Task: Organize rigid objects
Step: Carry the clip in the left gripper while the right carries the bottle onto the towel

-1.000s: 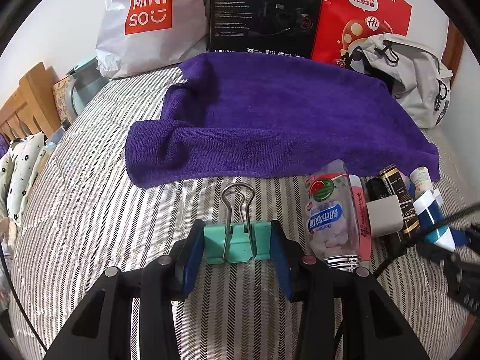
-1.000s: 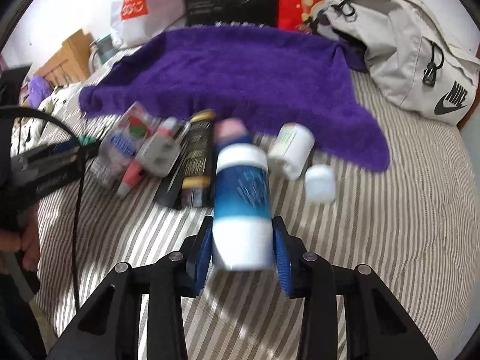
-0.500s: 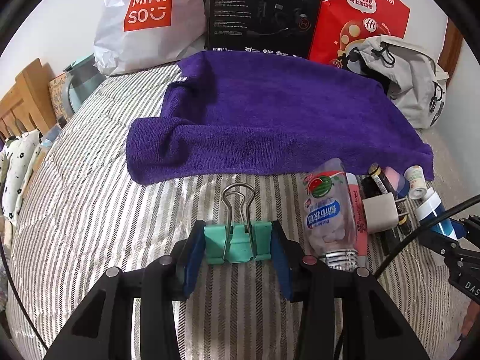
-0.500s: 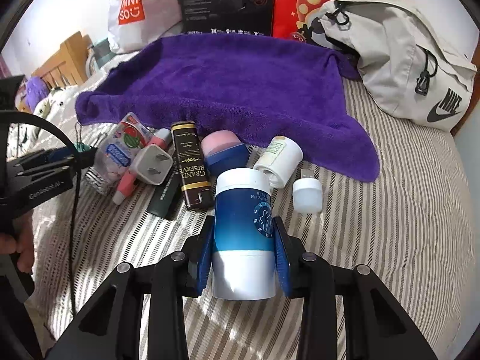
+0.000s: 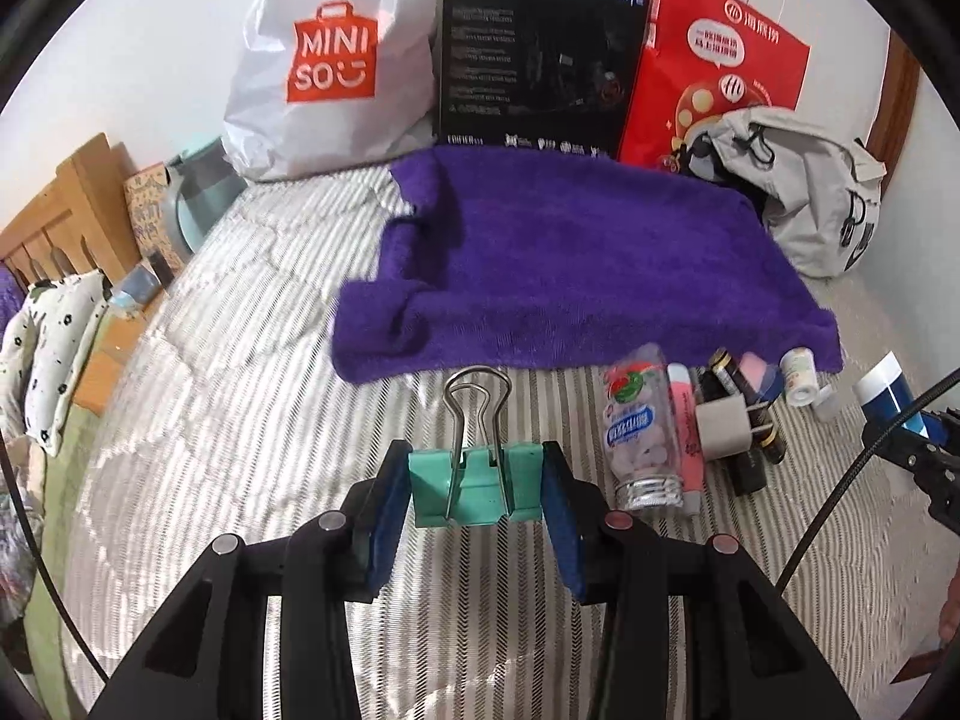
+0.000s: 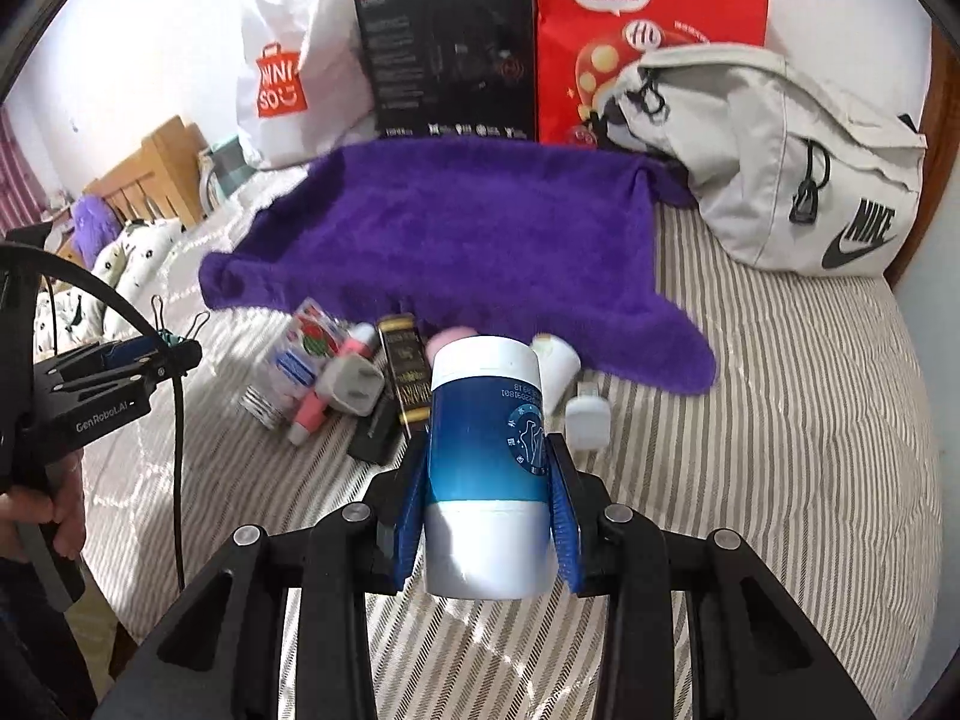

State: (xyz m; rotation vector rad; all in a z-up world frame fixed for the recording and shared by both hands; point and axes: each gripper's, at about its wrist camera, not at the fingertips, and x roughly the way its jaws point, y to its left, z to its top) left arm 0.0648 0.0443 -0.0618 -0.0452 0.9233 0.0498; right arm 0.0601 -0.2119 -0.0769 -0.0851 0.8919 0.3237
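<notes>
Since the earlier frame both grippers had lifted higher over the striped bed [image 5: 240, 420], the item pile dropping away below. One teal binder clip [image 5: 474, 483] sat clamped between the left gripper [image 5: 475, 501] pads with its wire handles toward 12 o'clock, while the right gripper [image 6: 489, 501] was closed on one blue-and-white bottle [image 6: 487, 450]. One purple towel [image 6: 456, 240] lay at 12 o'clock, one candy bottle [image 5: 639, 426] at the left gripper's 2 o'clock.
</notes>
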